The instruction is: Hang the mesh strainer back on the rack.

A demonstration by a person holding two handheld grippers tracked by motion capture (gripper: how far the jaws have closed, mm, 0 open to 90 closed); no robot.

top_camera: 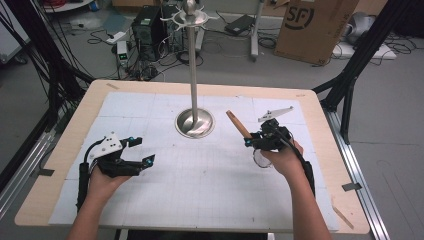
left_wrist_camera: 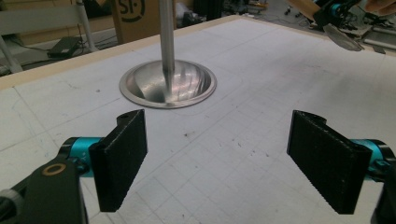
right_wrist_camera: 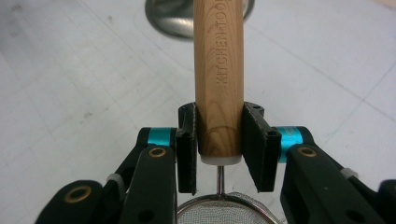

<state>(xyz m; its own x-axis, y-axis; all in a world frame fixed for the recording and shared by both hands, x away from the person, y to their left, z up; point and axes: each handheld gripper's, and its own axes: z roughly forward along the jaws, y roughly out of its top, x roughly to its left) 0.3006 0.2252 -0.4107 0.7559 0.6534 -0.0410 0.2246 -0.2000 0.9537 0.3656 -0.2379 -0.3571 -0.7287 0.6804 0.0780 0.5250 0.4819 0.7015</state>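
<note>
A white gridded mat (top_camera: 200, 175) is seen laid over a pale wooden table (top_camera: 65, 165). Near the mat's far middle, a metal stand (top_camera: 194, 75) is shown rising from a round, dished steel base (top_camera: 194, 123); its top carries a ring of hooks (top_camera: 190, 19).

The right gripper (top_camera: 257, 141) is held in the person's right hand (top_camera: 282, 159), right of the base and raised off the mat. Its two black pads (right_wrist_camera: 187, 147) are pressed against the wooden handle (right_wrist_camera: 219, 79) of a small mesh strainer (top_camera: 260, 157). In the high view the handle (top_camera: 238, 123) is seen slanting up and away toward the stand, while the wire bowl hangs at the hand's side. In the right gripper view, the lettering "KITCHEN TOOL" is read along the handle, and the mesh rim (right_wrist_camera: 224, 207) is seen below the jaws.

The left gripper (top_camera: 142, 150) is held in the left hand (top_camera: 102, 182) low over the mat's left part, well apart from the strainer. Its jaws are spread wide with nothing between them; in the left gripper view the pads (left_wrist_camera: 122, 158) are aimed toward the steel base (left_wrist_camera: 168, 84).
</note>
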